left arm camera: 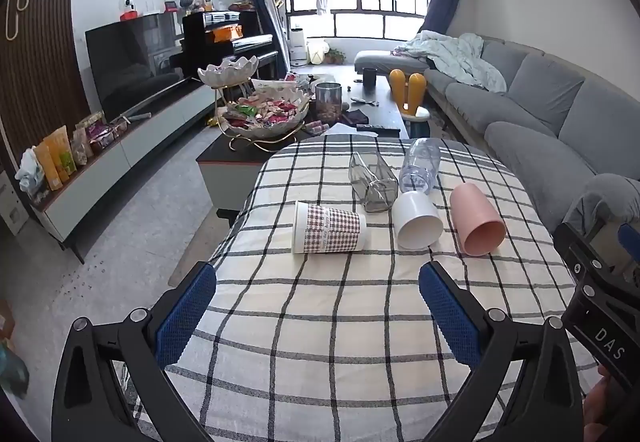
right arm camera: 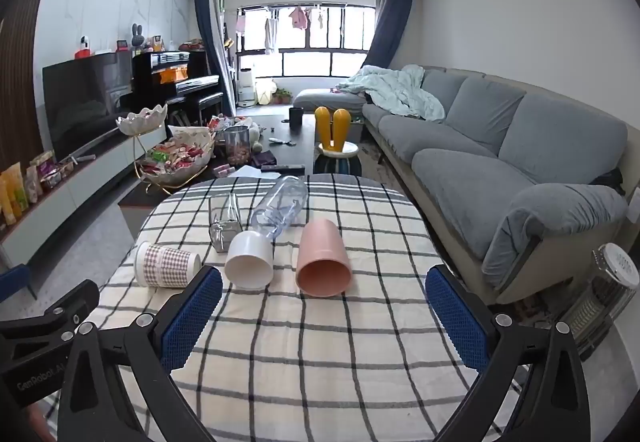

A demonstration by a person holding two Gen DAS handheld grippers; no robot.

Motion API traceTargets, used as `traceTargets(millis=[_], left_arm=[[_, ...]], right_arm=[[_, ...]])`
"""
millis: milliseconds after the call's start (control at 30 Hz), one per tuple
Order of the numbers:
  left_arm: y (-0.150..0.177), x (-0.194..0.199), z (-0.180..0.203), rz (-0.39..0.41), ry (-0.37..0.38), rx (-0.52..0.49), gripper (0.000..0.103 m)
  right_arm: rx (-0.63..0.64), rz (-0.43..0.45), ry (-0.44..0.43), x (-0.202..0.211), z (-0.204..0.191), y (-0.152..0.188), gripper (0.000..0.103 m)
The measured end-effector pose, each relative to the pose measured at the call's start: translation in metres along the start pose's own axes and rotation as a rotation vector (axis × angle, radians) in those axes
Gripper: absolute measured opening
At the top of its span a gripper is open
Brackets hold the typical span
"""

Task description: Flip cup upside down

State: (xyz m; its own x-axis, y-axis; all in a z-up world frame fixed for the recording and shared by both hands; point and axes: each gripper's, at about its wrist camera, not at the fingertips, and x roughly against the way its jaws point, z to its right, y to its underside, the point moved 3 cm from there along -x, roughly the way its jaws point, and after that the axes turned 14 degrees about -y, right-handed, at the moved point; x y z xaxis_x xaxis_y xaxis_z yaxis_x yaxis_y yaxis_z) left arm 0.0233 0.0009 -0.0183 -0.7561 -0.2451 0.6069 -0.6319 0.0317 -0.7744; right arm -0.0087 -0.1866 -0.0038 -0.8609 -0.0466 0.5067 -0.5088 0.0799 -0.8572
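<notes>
Several cups lie on their sides on a checked tablecloth [left arm camera: 320, 322] [right arm camera: 320, 342]. A houndstooth paper cup [left arm camera: 329, 227] [right arm camera: 166, 264] lies at the left. A white cup [left arm camera: 417, 220] [right arm camera: 250, 260] and a pink cup [left arm camera: 477, 219] [right arm camera: 323, 258] lie with their mouths towards me. A clear glass [left arm camera: 372, 180] [right arm camera: 225, 220] and a clear plastic bottle [left arm camera: 420, 166] [right arm camera: 280, 208] lie behind them. My left gripper [left arm camera: 318, 306] is open and empty, short of the paper and white cups. My right gripper [right arm camera: 324, 306] is open and empty, just short of the pink cup.
A dark coffee table [left arm camera: 380, 110] [right arm camera: 296, 146] with a tiered snack bowl [left arm camera: 266, 114] [right arm camera: 176, 158] stands beyond the table. A grey sofa [left arm camera: 540, 114] [right arm camera: 500, 146] runs along the right. A TV unit [left arm camera: 132, 146] lines the left wall. A heater [right arm camera: 604, 294] stands at the right.
</notes>
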Motion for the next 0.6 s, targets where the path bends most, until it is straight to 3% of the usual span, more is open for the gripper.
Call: traceTargets(millis=[600], left_arm=[[-0.0018,0.0053,0.0,0.023,-0.015,-0.007,0.103]], right_arm=[[-0.004,-0.002,-0.003,-0.0004,0.0006,0.0002,0.102]])
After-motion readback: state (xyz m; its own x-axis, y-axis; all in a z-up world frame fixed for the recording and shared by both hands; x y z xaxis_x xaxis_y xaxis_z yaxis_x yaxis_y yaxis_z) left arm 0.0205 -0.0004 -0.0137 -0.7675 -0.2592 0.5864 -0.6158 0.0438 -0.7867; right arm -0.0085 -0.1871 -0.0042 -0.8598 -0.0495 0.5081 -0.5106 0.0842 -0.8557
